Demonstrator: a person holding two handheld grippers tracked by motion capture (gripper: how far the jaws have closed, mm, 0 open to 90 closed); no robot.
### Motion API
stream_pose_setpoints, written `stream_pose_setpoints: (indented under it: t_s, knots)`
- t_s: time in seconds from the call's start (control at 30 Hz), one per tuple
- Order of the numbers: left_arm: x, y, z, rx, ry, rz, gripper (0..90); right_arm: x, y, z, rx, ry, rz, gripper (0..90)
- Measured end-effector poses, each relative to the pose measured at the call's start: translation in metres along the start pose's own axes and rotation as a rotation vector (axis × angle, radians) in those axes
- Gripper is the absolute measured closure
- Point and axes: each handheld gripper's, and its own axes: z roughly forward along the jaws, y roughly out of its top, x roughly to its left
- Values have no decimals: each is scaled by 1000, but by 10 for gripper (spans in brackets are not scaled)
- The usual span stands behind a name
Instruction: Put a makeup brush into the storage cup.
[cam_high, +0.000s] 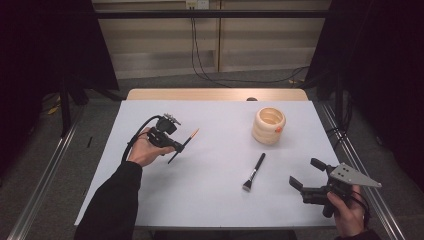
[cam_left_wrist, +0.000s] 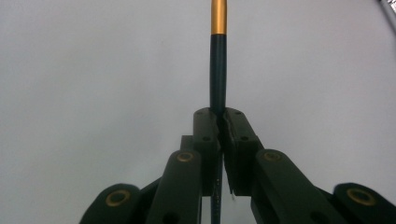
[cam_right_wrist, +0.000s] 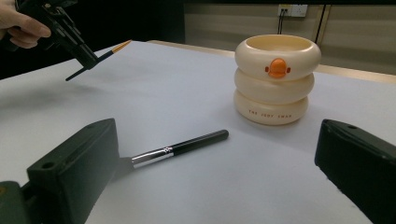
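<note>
The thin brush, dark-handled with a gold band and an orange tip, is off the table, clenched between the jaws of the left gripper above the left half of the white table. In the left gripper view the pads pinch the handle low down, near its rear end, so most of the length sticks out past the jaws. That is the weak point: a narrow, round handle held by a short pinch can pivot or slide if the hand tilts quickly, and it would drop onto the table or roll toward the left edge.

The likely goal is the cream ringed holder toward the far right corner. Its opening is modest, and a long overhanging tip could strike the rim and push the holder over.

The second brush lies flat nearer the front edge, right of centre. The right gripper hovers by the front right corner with jaws wide apart, holding nothing; a careless reach could knock that brush away.
</note>
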Motion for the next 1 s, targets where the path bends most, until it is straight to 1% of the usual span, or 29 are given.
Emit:
stream_pose_setpoints:
  t_s: [0.03, 0.07, 0.1, 0.17, 0.2, 0.23, 0.27, 0.3, 0.33, 0.37, 0.47, 0.53, 0.57, 0.6, 0.63, 0.67, 0.7, 0.77, 0.8, 0.83, 0.9, 0.93, 0.97, 1.0]
  knots:
    - [0, -1, -2, -12, -26, 13, 846, 0, 0, 0, -2, -1, -1, 0]
    - [-2, -2, -4, -38, -34, 9, 847, 0, 0, 0, -1, 0, -3, 0]
    - [-2, -2, -6, -45, -36, 15, 847, 0, 0, 0, -1, 3, -3, 0]
    - [-3, -4, -11, -60, -38, 45, 846, 0, 0, 0, -1, 4, -1, 0]
    - [-5, -4, -11, -87, -34, 30, 846, 0, 0, 0, 2, 1, 0, 0]
    - [-7, -5, -11, -118, -37, 1, 846, 0, 0, 0, -2, -1, 4, 0]
    - [-9, -6, -13, -143, -40, -2, 846, 0, 0, 0, -2, 0, 1, 0]
    - [-8, -6, -15, -148, -45, 11, 847, 0, 0, 0, -1, 2, -3, 0]
    - [-10, -7, -16, -174, -46, 5, 846, 0, 0, 0, -1, 4, -2, 0]
    - [-10, -8, -17, -182, -38, 12, 846, 0, 0, 0, -1, 3, -1, 0]
    - [-12, -10, -19, -220, -25, 6, 846, 0, 0, 0, -1, -1, 0, 0]
    - [-13, -12, -19, -261, -12, -20, 846, 0, 0, 0, 4, -5, -4, 0]
    - [-13, -12, -21, -262, 3, -28, 846, 0, 0, 0, 4, -3, -3, 0]
    - [-14, -13, -22, -290, 12, -36, 846, 0, 0, 0, 2, -5, -6, 0]
    - [-13, -14, -23, -307, 6, -37, 847, 0, 0, 0, 2, 0, -6, 0]
    - [-14, -16, -24, -325, 13, -39, 847, 0, 0, 0, 3, 1, -3, 0]
    - [-15, -16, -26, -329, 21, -36, 846, 0, 0, 0, 2, -1, 0, 0]
    - [-15, -19, -29, -363, 18, -33, 847, 0, 0, 0, 0, -4, 0, 0]
    - [-16, -19, -29, -381, 27, -40, 846, 0, 0, 0, 3, -4, -3, 0]
    - [-16, -20, -31, -391, 26, -43, 846, 0, 0, 0, 3, -4, -2, 0]
    - [-17, -21, -32, -411, 37, -33, 846, 0, 0, 0, 3, -5, -2, 0]
    - [-18, -21, -33, -426, 30, -34, 846, 0, 0, 0, 4, -3, -2, 0]
    - [-20, -22, -34, -443, 35, -38, 847, 0, 0, 0, 3, -4, -3, 0]
    - [-21, -22, -35, -454, 28, -38, 846, 0, 0, 0, 2, 0, -4, 0]
